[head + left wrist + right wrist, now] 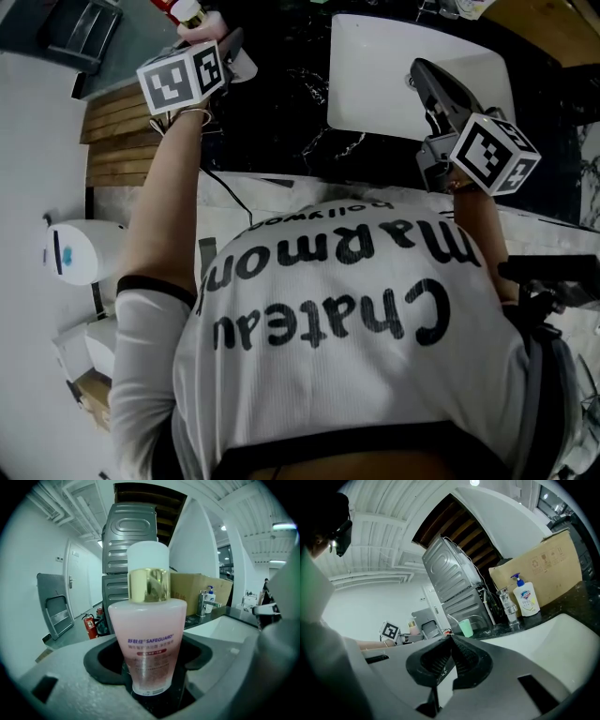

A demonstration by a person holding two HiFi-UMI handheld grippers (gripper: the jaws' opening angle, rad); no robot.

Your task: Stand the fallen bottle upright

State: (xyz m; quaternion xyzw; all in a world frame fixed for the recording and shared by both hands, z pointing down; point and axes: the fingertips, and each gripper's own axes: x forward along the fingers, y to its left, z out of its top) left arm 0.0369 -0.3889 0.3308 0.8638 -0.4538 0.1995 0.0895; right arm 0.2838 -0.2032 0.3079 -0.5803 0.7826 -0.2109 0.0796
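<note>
Pink liquid fills the bottle (147, 634), upright between the jaws of the left claw (150, 672), which stand wide and press its lower body; a gold collar and white cap top it. Only the head view shows that claw left of the white sink (394, 66), by the black tabletop (272, 112). The right claw (449, 641) is closed tight on nothing. Beyond it, its own view alone shows a green cup (465, 627), a tap (506, 604) and a pump bottle (526, 601) before a cardboard box (543, 564).
</note>
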